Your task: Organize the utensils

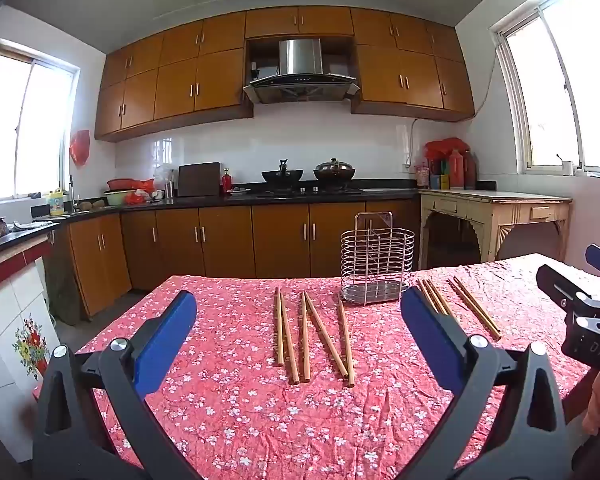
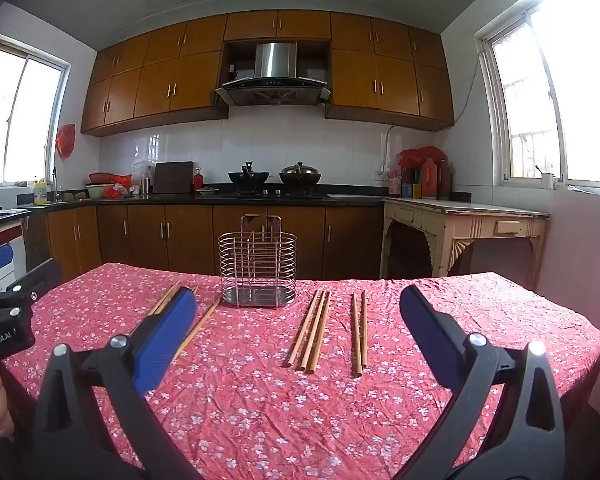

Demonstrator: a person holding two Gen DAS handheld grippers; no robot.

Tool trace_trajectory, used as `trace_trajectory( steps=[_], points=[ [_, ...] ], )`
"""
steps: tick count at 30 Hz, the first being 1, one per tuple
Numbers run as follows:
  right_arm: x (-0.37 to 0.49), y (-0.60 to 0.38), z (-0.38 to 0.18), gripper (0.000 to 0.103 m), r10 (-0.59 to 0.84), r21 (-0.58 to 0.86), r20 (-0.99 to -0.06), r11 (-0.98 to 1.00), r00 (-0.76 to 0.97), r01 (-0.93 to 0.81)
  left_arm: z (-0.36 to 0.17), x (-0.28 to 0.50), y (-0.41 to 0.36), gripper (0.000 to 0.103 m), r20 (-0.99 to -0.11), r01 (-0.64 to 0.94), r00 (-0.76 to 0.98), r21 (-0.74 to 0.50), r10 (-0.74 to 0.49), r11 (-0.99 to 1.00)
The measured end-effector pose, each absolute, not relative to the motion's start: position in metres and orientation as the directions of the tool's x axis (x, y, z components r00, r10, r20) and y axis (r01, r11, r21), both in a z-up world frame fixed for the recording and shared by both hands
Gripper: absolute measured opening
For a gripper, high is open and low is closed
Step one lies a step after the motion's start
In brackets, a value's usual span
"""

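Observation:
Several wooden chopsticks lie on the red floral tablecloth in front of an empty wire utensil basket. My left gripper is open and empty above the near table, the chopsticks between its blue pads. More chopsticks lie right of the basket. In the right wrist view the basket stands at the far middle, with chopsticks and a pair ahead of my open, empty right gripper. Others lie left, partly hidden by the left finger.
The table's far edge runs just behind the basket. Beyond are brown kitchen cabinets, a stove with two pots and a cream side table. The other gripper shows at the right edge of the left wrist view.

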State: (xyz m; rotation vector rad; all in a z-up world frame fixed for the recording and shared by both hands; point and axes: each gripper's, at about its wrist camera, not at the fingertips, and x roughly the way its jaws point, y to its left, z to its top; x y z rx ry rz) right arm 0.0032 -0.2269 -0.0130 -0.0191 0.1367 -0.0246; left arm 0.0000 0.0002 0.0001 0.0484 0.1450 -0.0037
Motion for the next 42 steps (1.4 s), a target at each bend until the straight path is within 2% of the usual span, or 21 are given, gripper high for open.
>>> trace_trajectory(
  steps=[42],
  points=[
    [0.0041,-0.2281,-0.013,0.099,-0.025,-0.014,-0.139,1.0,0.99,0.024,-0.0038,0.001,0.0007,0.101,-0.157,0.011,0.988,0.033,-0.006,0.999]
  ],
)
